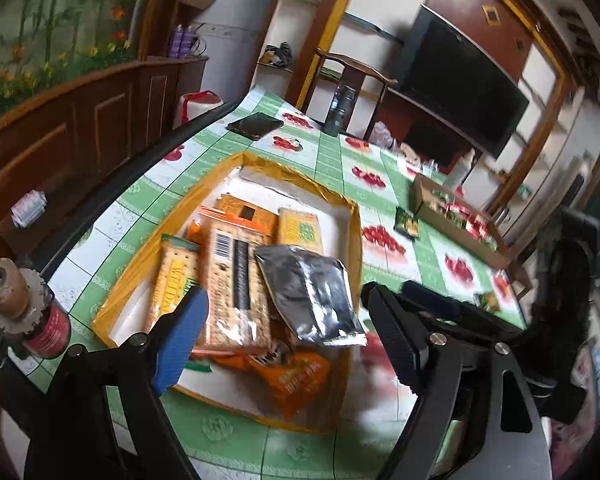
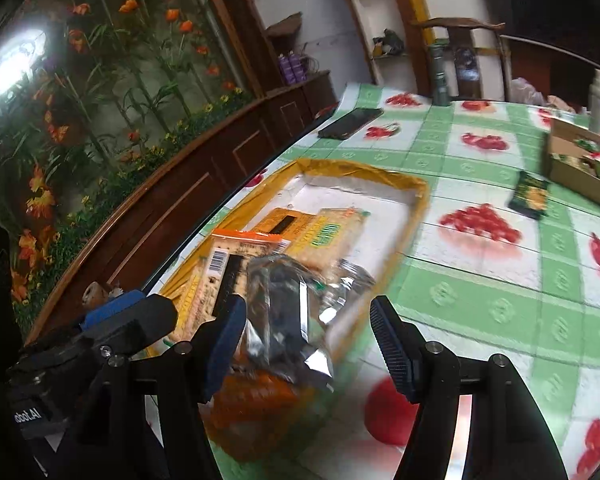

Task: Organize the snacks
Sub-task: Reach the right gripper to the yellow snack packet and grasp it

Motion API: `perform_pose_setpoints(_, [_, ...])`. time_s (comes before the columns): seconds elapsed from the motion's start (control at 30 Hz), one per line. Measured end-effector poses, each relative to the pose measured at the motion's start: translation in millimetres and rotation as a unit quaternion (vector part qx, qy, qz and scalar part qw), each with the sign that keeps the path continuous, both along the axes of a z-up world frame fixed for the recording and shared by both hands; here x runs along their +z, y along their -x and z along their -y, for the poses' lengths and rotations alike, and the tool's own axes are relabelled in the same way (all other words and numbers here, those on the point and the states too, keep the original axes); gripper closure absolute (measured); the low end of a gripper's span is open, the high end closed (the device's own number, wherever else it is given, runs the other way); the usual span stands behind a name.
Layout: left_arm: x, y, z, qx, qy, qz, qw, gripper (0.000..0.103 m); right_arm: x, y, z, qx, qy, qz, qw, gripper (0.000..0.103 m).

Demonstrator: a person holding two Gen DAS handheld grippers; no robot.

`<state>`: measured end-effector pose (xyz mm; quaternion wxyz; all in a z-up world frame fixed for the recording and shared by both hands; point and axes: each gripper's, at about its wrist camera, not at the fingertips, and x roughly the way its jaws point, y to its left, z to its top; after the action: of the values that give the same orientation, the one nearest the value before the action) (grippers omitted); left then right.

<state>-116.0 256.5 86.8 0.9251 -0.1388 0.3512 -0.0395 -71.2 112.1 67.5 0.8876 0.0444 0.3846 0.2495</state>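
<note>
Left wrist: left gripper [image 1: 288, 332] spread wide, holding nothing, above the near end of the tray [image 1: 354, 248]. The silver pouch [image 1: 312, 294] lies atop the cracker packs [image 1: 236, 280], straight ahead between the jaws, long axis running away and slightly left

Right wrist: right gripper [image 2: 308, 344] spread too, empty. The crinkly foil pouch [image 2: 292, 312] sits just ahead; this hand looks nearer. A green packet [image 2: 530, 196] lies flat, well apart, near the cardboard box [image 2: 560, 168]

Floral mural wall [image 2: 100, 80] w/ dark wood cabinets [image 1: 80, 120] – big TV [image 1: 460, 92], wooden chair [image 1: 340, 76] behind table.
</note>
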Motion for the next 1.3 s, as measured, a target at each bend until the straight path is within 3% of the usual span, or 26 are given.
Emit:
perform_pose_setpoints(0.23, [10.9,14.9,42.4,0.0,-0.103,0.017,0.9945,0.02,7.6,27.2,61.2,-0.051,-0.032,0.013,0.998,0.034])
perform_pose_setpoints(0.5, [21.0,24.2,77.3,-0.018,-0.156,0.03,0.9872,0.02,14.5,44.1,116.1,-0.096,-0.056,0.025,0.993,0.033])
perform_pose_setpoints(0.77, [17.4,24.0,98.4,-0.043,-0.163,0.018,0.9855,0.02,14.0,49.2,150.3,-0.124,-0.068,0.026,0.99,0.032])
perform_pose_setpoints(1.0, [9.5,20.1,103.4,-0.073,-0.132,0.007,0.9886,0.02,16.0,38.7,179.2,-0.158,-0.062,0.026,0.985,0.032])
perform_pose_setpoints(1.13, [5.5,17.0,101.4,-0.09,-0.104,0.008,0.9905,0.02,29.4,14.9,200.8,-0.189,-0.038,0.024,0.981,0.028])
perform_pose_setpoints(1.3, [-0.4,8.3,90.2,-0.104,-0.054,0.004,0.9931,0.021,30.0,-43.7,212.7,-0.204,-0.03,-0.013,0.978,0.027])
